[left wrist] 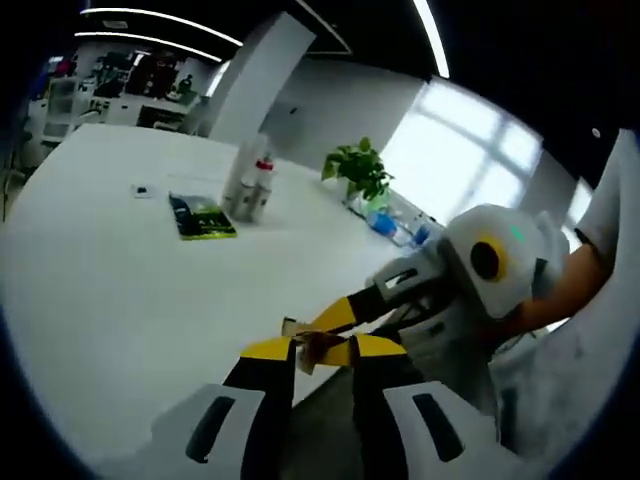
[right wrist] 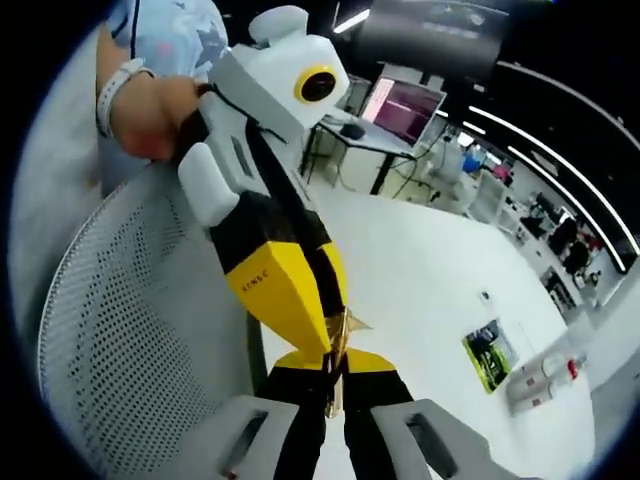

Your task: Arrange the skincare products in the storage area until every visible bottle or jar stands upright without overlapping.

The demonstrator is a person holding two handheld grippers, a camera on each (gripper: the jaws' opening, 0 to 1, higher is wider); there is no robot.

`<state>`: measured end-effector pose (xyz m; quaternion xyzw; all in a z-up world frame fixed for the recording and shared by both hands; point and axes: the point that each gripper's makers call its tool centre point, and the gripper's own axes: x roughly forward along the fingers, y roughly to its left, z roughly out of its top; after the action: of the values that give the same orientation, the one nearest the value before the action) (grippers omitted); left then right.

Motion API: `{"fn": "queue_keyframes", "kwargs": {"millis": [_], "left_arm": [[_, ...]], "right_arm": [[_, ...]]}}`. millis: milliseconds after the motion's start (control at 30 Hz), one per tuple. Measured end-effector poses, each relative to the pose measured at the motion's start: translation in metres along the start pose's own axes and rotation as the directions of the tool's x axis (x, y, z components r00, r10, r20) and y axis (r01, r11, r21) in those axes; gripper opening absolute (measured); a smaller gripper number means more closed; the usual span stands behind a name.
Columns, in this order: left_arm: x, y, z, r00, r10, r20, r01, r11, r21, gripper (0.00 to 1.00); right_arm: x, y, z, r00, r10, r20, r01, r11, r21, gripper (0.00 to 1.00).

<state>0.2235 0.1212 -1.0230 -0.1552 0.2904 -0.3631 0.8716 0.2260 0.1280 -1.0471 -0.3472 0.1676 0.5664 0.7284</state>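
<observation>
Left gripper (left wrist: pixel 322 349) and right gripper (right wrist: pixel 335 362) tip to tip, jaws nearly closed, pinching a small tan scrap together. Bare hand (right wrist: pixel 155 112) wrapped round the left gripper's handle.

Your white table (left wrist: pixel 120 290) carries two bottles (left wrist: pixel 250 185) standing together, a green-and-black packet (left wrist: pixel 203 217) lying flat beside them, and a potted plant (left wrist: pixel 360 172).
</observation>
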Motion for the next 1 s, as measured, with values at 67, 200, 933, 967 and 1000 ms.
{"fn": "queue_keyframes", "kwargs": {"millis": [67,200,933,967,1000], "left_arm": [[0.0,0.001,-0.001,1.0,0.01,-0.01,-0.01,1.0,0.002,0.09],[-0.002,0.002,0.005,1.0,-0.005,0.015,0.006,1.0,-0.025,0.08],[-0.013,0.013,0.011,0.998,0.019,0.063,-0.017,0.999,-0.039,0.0],[-0.014,0.012,0.015,0.996,0.01,0.088,-0.004,0.998,-0.062,0.0],[-0.015,0.011,0.018,0.995,0.005,0.102,0.002,0.997,-0.073,0.0]], "right_arm": [[0.0,0.002,0.001,1.0,0.0,-0.006,0.0,1.0,-0.022,0.0],[-0.001,0.008,0.006,1.0,0.009,0.004,-0.009,0.999,-0.052,0.01],[-0.013,-0.019,0.002,0.975,0.096,0.198,-0.2,0.763,0.615,0.44],[-0.014,-0.018,0.002,0.967,0.115,0.23,-0.243,0.697,0.675,0.46],[-0.014,-0.018,0.002,0.962,0.12,0.245,-0.262,0.663,0.702,0.47]]}}
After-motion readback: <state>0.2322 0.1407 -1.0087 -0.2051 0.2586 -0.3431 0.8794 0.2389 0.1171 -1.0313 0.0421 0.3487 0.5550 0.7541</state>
